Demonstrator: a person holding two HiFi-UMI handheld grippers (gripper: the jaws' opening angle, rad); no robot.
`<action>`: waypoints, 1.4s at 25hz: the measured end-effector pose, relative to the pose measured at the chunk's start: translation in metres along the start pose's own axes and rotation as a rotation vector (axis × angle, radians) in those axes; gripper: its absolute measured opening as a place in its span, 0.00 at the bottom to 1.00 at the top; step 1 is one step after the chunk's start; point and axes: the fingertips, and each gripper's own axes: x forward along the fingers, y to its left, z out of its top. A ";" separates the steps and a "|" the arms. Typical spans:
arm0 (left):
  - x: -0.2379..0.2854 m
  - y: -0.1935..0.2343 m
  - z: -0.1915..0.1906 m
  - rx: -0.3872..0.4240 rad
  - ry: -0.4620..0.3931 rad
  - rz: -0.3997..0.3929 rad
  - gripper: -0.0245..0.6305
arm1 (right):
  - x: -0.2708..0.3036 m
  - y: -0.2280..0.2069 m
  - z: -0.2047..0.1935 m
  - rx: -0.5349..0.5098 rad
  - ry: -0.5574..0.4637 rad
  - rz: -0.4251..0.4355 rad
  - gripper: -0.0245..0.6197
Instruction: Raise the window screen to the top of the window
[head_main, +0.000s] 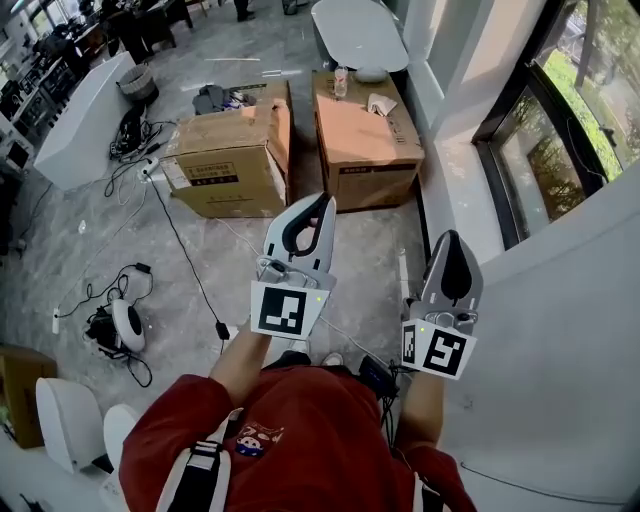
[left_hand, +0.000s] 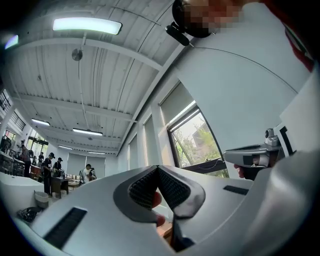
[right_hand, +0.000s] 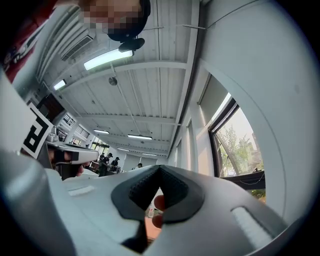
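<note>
L gripper (left_hand: 158, 168): jaws fully together, ribbed pads meeting at the tip, nothing btwn them. R gripper (right_hand: 160, 168): same, jaws pressed tip to tip, empty. Both tilt a bit above level and sit side by side w/ a clear gap btwn them. In the head view the R one is lower in frame. Neither touches anything.

Ahead & to the R of the R gripper is the window (head_main: 560, 130), w/ a dark frame and trees behind the glass. The window screen (left_hand: 178, 102) looks to be the pale grey panel over the upper part of the opening, w/ a bright strip along its lower edge. It is up & ahead of both grippers, well apart from them. Whether it sits fully at the top can't be told. A dark bar (right_hand: 248, 178) w/ a thin cord runs along the lower part of the glass.

Just R of the R gripper a curved white wall (head_main: 560, 380) stands close, so side room there is tight. A white sill (head_main: 455, 185) lies ahead of it, under the window's edge.

Ahead of the L gripper & lower down, two cardboard boxes (head_main: 230, 160) stand side by side w/ a narrow gap btwn them. Further L the grey floor (head_main: 60, 240) opens wide, w/ loose cables (head_main: 115, 300) on it.

Behind the grippers is the person's red top (head_main: 300, 440). Overhead are strip lights (left_hand: 87, 25), well above both grippers.
</note>
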 end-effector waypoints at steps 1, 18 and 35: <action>0.001 -0.004 -0.001 -0.005 0.004 0.001 0.04 | -0.002 -0.003 -0.002 0.001 0.003 0.000 0.05; 0.007 -0.027 -0.019 0.011 0.047 0.016 0.04 | -0.007 -0.021 -0.029 0.043 0.033 0.025 0.05; 0.132 0.050 -0.066 -0.065 0.013 -0.008 0.05 | 0.131 -0.020 -0.076 -0.069 0.054 0.003 0.05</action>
